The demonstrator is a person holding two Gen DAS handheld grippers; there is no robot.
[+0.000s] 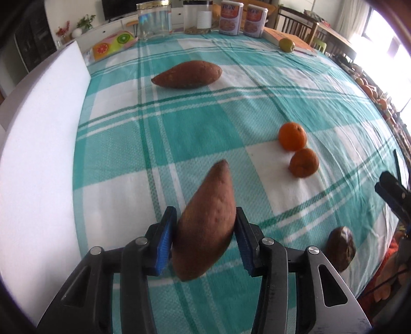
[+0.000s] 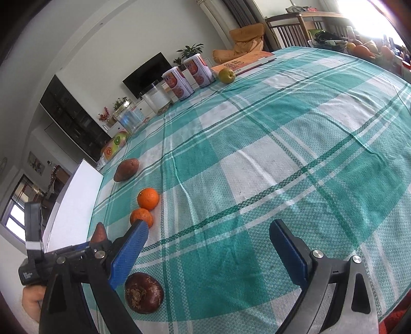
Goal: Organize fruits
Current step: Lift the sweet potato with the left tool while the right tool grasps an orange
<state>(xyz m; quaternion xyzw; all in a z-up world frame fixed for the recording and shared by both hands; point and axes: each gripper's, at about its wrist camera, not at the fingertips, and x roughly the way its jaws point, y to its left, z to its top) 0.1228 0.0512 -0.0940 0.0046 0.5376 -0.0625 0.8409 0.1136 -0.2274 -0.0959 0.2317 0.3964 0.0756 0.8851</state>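
Observation:
My left gripper (image 1: 204, 218) is shut on a brown sweet potato (image 1: 205, 221) and holds it above the checked tablecloth (image 1: 205, 108). A second sweet potato (image 1: 187, 75) lies farther back; it also shows in the right wrist view (image 2: 126, 169). Two oranges (image 1: 292, 136) (image 1: 304, 162) lie side by side to the right; they show in the right wrist view too (image 2: 148, 198) (image 2: 141, 217). A dark brown round fruit (image 2: 143, 293) lies beside my right gripper's left finger. My right gripper (image 2: 209, 246) is open and empty above the cloth. The held potato's tip (image 2: 99, 232) peeks out at left.
A white foam board (image 1: 41, 164) stands along the table's left edge. Clear jars (image 1: 154, 21), two printed canisters (image 1: 242, 18), a fruit-print box (image 1: 113, 43), a book and a green fruit (image 1: 287, 45) line the far edge. More fruit sits at the far right (image 2: 364, 50).

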